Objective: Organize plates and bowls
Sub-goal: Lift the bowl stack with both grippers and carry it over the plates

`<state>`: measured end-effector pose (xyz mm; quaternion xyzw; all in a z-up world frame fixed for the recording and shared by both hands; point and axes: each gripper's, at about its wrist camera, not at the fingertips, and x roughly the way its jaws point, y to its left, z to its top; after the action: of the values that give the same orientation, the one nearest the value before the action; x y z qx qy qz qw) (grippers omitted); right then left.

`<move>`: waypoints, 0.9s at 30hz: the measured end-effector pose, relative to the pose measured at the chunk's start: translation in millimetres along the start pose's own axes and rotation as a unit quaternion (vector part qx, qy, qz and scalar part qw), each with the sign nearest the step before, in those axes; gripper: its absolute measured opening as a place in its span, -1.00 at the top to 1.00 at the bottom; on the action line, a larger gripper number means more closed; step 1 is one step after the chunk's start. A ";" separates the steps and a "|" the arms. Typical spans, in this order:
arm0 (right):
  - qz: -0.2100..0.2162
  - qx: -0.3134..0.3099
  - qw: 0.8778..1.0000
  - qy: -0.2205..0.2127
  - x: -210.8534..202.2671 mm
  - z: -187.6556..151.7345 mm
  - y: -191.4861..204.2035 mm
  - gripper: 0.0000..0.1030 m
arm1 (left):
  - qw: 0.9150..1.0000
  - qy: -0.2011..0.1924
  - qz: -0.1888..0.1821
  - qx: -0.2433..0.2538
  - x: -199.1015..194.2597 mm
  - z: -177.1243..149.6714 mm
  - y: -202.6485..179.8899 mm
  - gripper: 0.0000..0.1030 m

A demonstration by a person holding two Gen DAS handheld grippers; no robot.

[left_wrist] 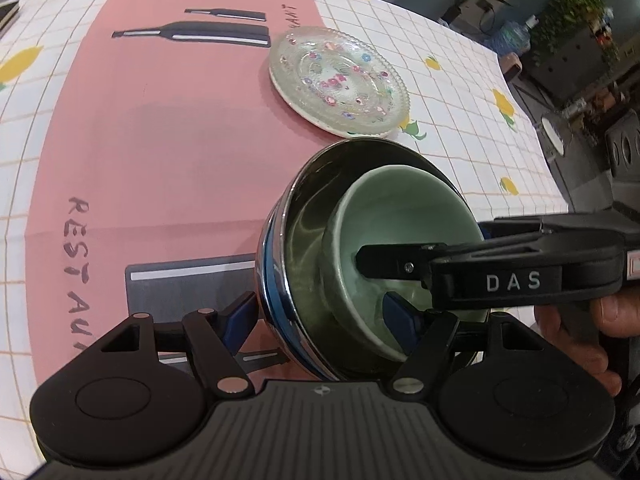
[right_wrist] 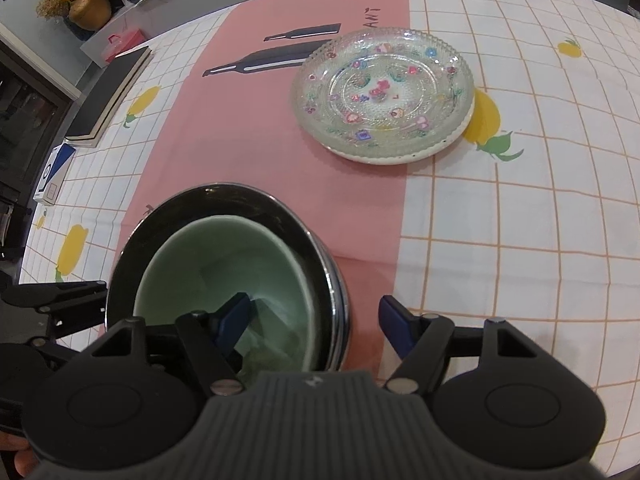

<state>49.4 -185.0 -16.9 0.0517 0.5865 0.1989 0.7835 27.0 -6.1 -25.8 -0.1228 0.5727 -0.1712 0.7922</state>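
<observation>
— Left wrist view first. Found what?

— Found the green bowl nested inside the steel bowl, both on the pink strip of the tablecloth. Spotted the glass plate beyond, well apart from the bowls, stacked on a white plate.

— And the left gripper?

— Caught it wide, straddling the bowl walls: one blue pad just outside the steel side, the other down inside the green bowl. Could not tell whether either pad actually pressed.

— Right wrist view, then?

— Showed the same nest from the opposite side, with the plates again farther off across the cloth. Caught the right gripper wide too: one pad dipped inside the green bowl, the other outside the steel wall with a clear gap. Gripped nothing, by the look of it.

— So how far along?

— Judged it nearly finished: bowls in one stack, plates in another. Saw no loose dish anywhere else on the cloth, within what both views covered. Left, probably, only to lift both tools clear, and perhaps to centre the green bowl, which sat crowded against one side of the steel one.
</observation>
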 end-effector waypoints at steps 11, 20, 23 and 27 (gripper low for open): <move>0.020 0.007 1.000 0.001 0.5 -0.4 0.5 -0.14 | 1.000 -0.006 -0.007 -0.019 2.3 0.0 5.0 -0.39; 0.033 0.061 0.998 -0.007 -6.7 4.3 -14.2 0.13 | 0.999 -0.020 -0.015 -0.045 -5.0 2.7 16.0 -0.15; 0.031 0.061 0.997 -0.018 -11.8 5.5 -12.0 0.15 | 0.998 -0.029 -0.011 -0.048 -7.9 5.6 15.9 -0.07; 0.032 0.064 0.997 -0.025 -16.7 7.4 -11.6 0.18 | 0.998 -0.039 -0.006 -0.045 -11.4 9.4 15.1 -0.03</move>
<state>55.3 -200.7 -3.3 0.1254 0.5760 0.1844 0.7864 34.7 12.4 -18.9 -0.1683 0.5481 -0.1445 0.8065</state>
